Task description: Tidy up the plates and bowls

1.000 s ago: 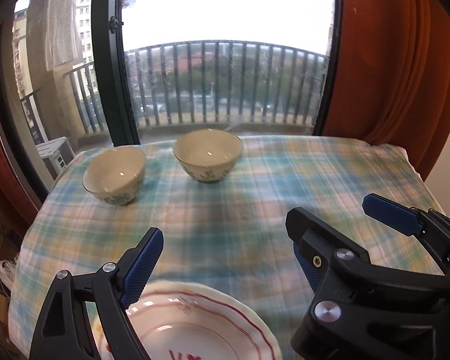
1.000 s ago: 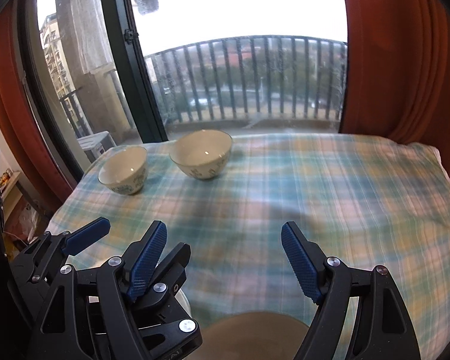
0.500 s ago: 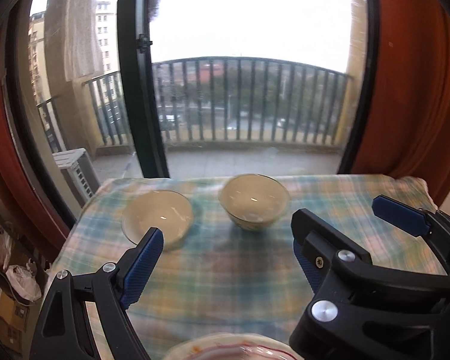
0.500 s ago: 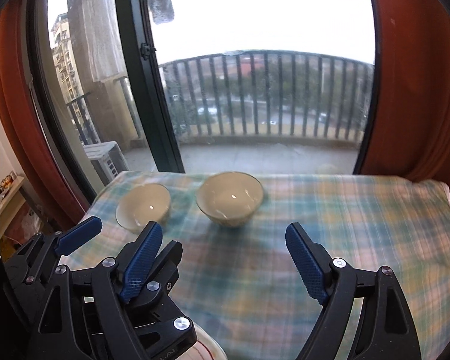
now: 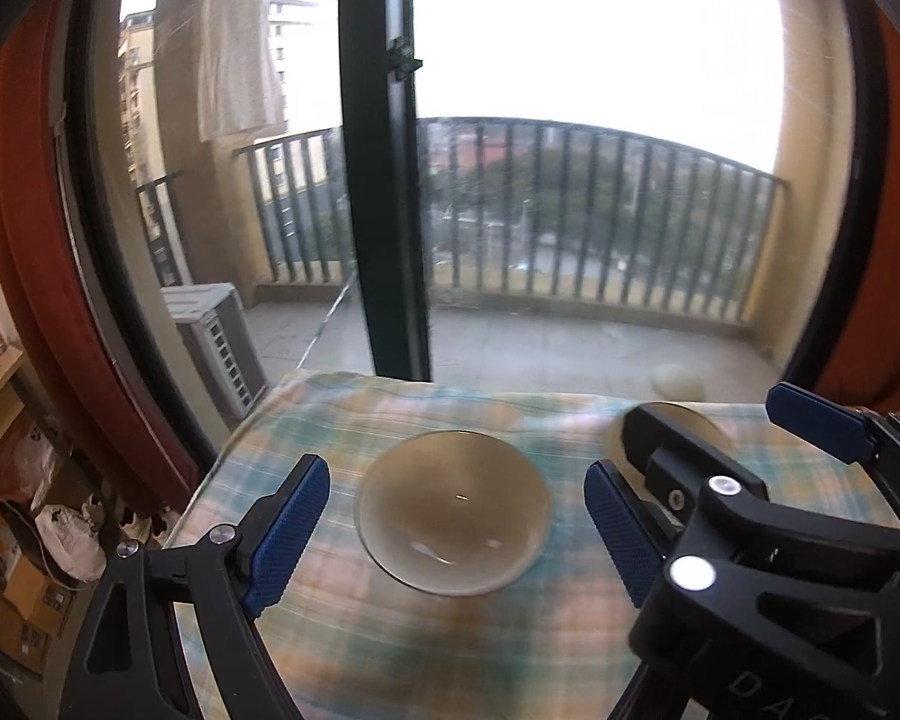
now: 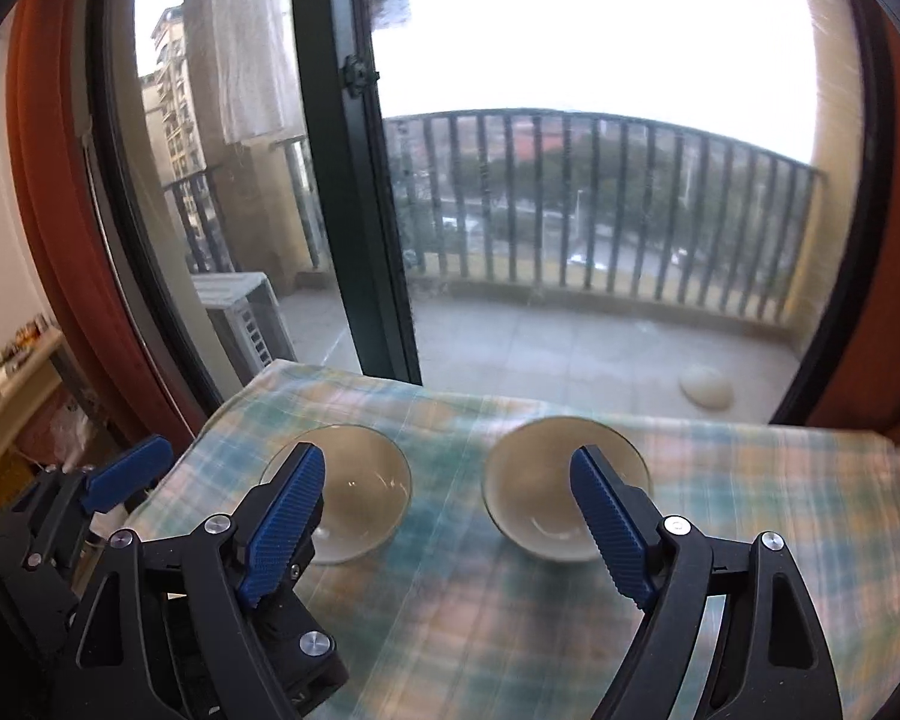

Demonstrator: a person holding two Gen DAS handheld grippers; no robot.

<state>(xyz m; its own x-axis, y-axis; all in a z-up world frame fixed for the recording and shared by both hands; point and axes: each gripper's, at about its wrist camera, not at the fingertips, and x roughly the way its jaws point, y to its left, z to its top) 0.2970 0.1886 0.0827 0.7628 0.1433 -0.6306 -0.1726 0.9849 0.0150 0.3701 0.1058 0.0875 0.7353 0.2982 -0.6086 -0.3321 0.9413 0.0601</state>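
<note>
Two cream bowls, glossy inside and empty, sit side by side on the plaid tablecloth [image 6: 450, 618]. The left bowl [image 5: 453, 510] lies just ahead of the left gripper [image 5: 456, 531], whose jaws are spread with nothing between them. The right bowl [image 6: 540, 498] lies ahead of the right gripper [image 6: 450, 531], whose jaws have just been closing slightly yet gape wide around nothing.

light: daylight, blown-out sky through window [image 5: 600, 48] | blur: tablecloth [image 6: 510, 630] smeared | edges: fisheye-bent, dark corners

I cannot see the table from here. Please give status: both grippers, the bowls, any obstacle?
Left gripper open, empty, lined up on left bowl. Right gripper open, empty, right bowl just ahead. Both bowls upright, apart, on checked cloth. Nothing between grippers and bowls.
</note>
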